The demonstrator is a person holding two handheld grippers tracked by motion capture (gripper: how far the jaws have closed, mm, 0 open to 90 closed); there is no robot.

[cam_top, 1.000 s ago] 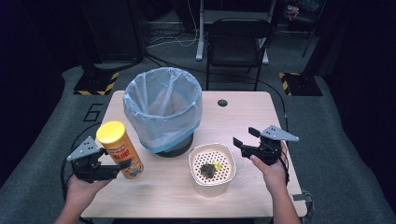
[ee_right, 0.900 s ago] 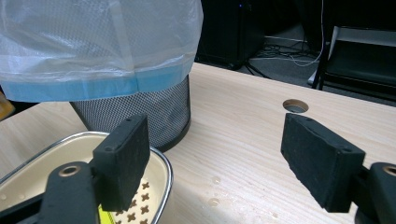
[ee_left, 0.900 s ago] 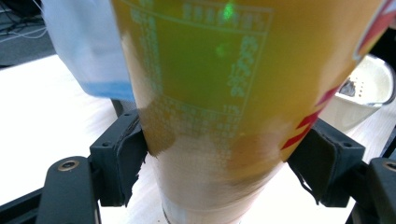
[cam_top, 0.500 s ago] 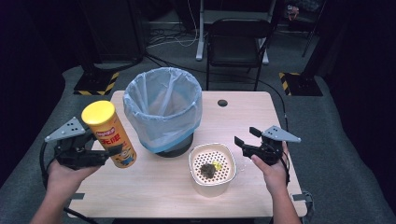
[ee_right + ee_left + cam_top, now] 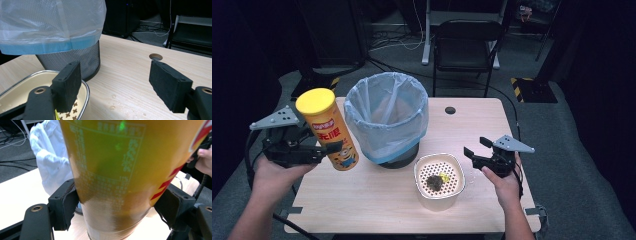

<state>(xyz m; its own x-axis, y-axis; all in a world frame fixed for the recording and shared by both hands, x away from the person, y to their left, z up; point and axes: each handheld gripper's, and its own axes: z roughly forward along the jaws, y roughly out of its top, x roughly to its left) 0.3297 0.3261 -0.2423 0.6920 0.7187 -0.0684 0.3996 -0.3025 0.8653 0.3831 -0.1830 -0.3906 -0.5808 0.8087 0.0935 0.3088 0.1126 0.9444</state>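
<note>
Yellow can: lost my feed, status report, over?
Left gripper shut on yellow can, held off the table. Right gripper open, empty, beside strainer bowl. Lined bin close alongside can.

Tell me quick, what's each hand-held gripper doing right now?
Left hand-held gripper: closed on the yellow chip can, held off the table.
Right hand-held gripper: open, holding nothing, beside the strainer bowl.

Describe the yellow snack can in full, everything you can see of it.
The snack can is a tall yellow tube with a plain yellow lid, a red label band with white characters and a cartoon figure near its base. Fine print covers the side seen in the left gripper view. It looks like glossy cardboard. It is lifted off the table, tilted, beside the lined bin, clamped low between the left tongs.
</note>
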